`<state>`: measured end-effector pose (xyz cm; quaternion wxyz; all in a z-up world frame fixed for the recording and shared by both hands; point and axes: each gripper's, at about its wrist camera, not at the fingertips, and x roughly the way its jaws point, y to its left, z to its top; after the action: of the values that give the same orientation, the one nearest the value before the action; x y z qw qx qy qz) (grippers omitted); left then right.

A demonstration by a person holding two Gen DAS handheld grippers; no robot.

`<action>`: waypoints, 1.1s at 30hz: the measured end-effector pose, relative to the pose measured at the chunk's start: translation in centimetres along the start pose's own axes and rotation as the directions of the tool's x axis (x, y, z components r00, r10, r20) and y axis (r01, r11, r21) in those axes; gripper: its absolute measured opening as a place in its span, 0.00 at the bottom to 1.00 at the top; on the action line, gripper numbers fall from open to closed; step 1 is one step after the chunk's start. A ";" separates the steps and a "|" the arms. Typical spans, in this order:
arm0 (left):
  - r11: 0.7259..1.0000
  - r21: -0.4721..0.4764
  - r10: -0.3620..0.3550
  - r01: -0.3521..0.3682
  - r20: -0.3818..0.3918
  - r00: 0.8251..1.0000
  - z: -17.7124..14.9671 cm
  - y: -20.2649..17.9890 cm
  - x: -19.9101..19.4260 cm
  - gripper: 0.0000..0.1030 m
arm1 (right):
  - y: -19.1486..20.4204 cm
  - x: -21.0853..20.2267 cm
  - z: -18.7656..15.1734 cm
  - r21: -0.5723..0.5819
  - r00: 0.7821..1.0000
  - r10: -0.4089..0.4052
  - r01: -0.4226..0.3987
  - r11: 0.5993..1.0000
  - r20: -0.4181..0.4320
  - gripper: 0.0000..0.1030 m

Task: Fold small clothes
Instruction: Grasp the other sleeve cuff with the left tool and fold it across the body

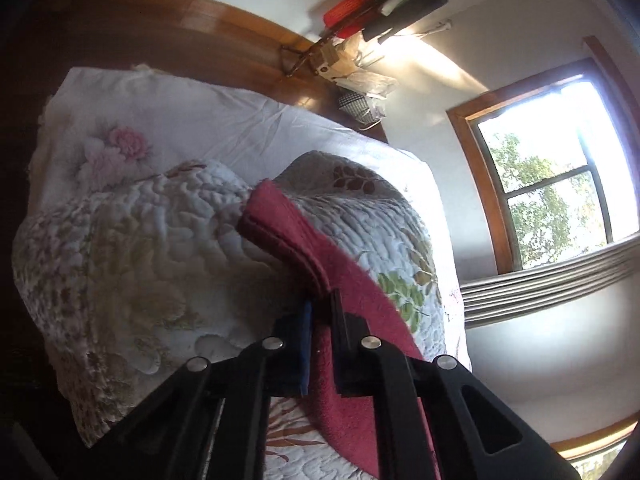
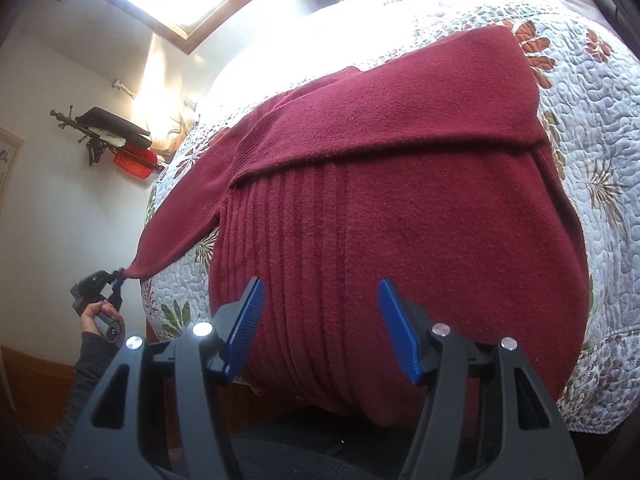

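Note:
A dark red knit sweater (image 2: 400, 200) lies spread on a floral quilted bed (image 2: 600, 140), one sleeve folded across its body. The other sleeve (image 2: 176, 228) stretches out to the left, off the bed's edge. My left gripper (image 2: 116, 276), held in a hand, is shut on that sleeve's cuff. In the left wrist view the left gripper (image 1: 320, 312) pinches the red sleeve (image 1: 304, 248), which runs away over the quilt (image 1: 140, 260). My right gripper (image 2: 320, 292) hovers open over the sweater's ribbed lower body, with nothing between its blue pads (image 2: 248, 320).
A wooden headboard (image 1: 224, 28) and white pillow (image 1: 168, 108) lie beyond the quilt. A wall rack (image 1: 384, 4) with a red item hangs by a window (image 1: 560, 172). A grey-sleeved arm (image 2: 84, 360) holds the left gripper beside the bed.

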<state>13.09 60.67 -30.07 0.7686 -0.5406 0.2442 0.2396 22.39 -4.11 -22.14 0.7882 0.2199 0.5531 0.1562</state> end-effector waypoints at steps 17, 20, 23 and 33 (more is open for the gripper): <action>0.620 0.674 -0.210 0.402 -0.350 0.913 -20.3 -27.2 -1.4 0.07 | -1.7 -2.1 -0.7 0.052 0.997 0.030 -0.034 0.998 0.076 0.58; 0.559 0.709 -0.142 0.429 -0.428 0.892 -25.5 -28.5 1.0 0.07 | -2.4 -2.9 -0.8 0.075 0.995 0.021 -0.029 0.997 0.101 0.58; 0.487 0.747 -0.061 0.453 -0.488 0.871 -30.8 -28.9 3.5 0.07 | -3.4 -3.5 -0.9 0.104 0.993 0.007 -0.020 0.994 0.119 0.58; 0.354 0.804 0.172 0.477 -0.558 0.812 -42.6 -26.1 8.4 0.15 | -5.6 -4.2 -0.4 0.154 0.992 0.005 -0.025 0.988 0.128 0.62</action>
<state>31.09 13.30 -29.33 0.8471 -0.0801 0.4916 -0.1852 20.59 -10.91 -21.83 0.8012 0.2946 0.5103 0.1043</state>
